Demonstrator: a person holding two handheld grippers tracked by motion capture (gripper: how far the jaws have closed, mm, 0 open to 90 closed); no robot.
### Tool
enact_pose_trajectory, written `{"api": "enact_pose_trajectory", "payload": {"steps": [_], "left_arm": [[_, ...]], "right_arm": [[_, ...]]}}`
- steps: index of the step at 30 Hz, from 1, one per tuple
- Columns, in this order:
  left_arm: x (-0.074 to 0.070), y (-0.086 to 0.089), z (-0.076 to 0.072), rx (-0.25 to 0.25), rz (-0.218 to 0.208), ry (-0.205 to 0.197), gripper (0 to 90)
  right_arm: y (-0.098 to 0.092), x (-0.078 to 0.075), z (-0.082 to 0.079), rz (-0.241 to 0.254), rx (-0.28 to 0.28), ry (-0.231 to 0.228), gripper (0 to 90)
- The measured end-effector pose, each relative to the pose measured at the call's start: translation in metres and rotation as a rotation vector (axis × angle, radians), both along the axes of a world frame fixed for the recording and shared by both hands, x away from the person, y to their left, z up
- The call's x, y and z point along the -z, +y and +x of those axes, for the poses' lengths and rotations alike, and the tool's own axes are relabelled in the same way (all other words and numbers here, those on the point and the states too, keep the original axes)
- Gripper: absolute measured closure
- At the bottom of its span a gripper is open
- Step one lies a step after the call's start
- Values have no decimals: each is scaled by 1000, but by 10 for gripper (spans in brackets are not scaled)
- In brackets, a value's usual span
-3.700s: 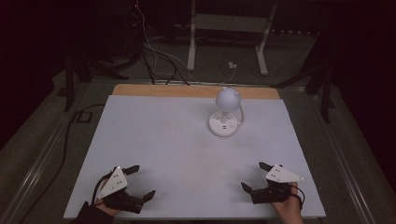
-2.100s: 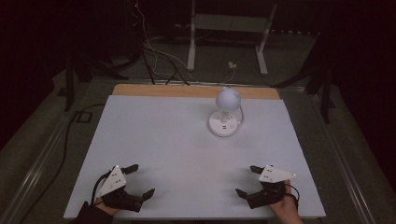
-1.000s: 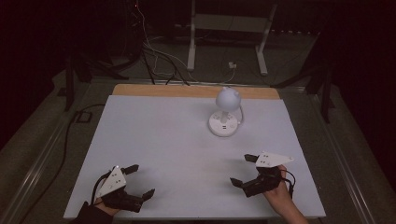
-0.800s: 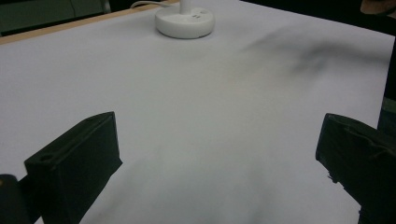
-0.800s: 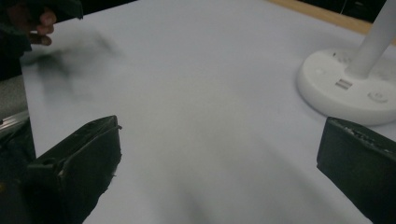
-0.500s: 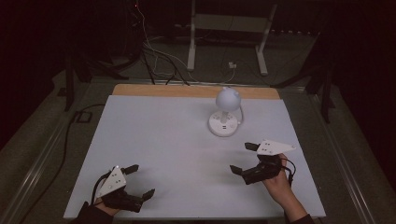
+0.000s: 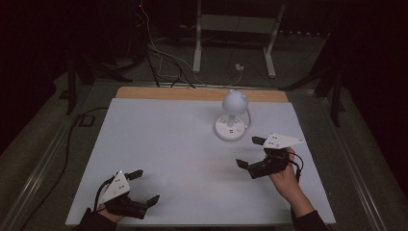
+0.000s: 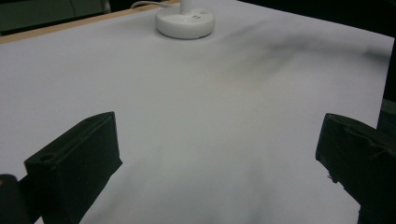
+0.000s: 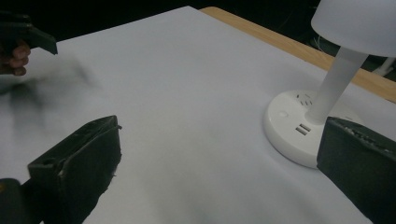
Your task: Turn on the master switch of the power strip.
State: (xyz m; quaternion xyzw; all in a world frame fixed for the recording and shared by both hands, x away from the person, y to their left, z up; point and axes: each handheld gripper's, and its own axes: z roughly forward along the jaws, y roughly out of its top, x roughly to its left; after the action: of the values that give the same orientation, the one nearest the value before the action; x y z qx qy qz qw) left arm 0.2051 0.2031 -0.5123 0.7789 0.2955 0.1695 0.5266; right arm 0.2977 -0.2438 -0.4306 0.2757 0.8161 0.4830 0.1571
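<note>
A small white desk lamp (image 7: 232,118) with a round shade and a round base with sockets stands at the back right of the white table (image 7: 168,144). My right gripper (image 7: 250,153) hovers open just right of and in front of the lamp, jaws pointing left. In the right gripper view the lamp base (image 9: 299,126) lies close ahead, by the right-hand jaw. My left gripper (image 7: 143,186) rests open at the near left corner, held by a hand. In the left gripper view the lamp base (image 8: 185,21) sits far ahead.
A wooden strip (image 7: 192,94) runs along the table's far edge. Behind the table are cables (image 7: 159,57) and a metal stand (image 7: 231,33) on a dark floor. A dark cable (image 7: 72,139) trails past the left edge.
My right gripper has moved forward from the near right corner toward the lamp, still open. The left gripper has stayed where it was.
</note>
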Motion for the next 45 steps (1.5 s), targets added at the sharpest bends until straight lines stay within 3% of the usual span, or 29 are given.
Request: {"api": "enact_pose_trajectory", "payload": {"steps": [21, 36, 45], "left_arm": [[0, 1, 0, 2, -2, 1, 3], [0, 1, 0, 1, -6, 2, 3], [0, 1, 0, 3, -6, 3, 3]], "right_arm": [[1, -8, 41, 5, 51, 0, 0], [-1, 5, 70, 6, 182, -5, 0], [-1, 14, 87, -25, 239, 4, 0]]}}
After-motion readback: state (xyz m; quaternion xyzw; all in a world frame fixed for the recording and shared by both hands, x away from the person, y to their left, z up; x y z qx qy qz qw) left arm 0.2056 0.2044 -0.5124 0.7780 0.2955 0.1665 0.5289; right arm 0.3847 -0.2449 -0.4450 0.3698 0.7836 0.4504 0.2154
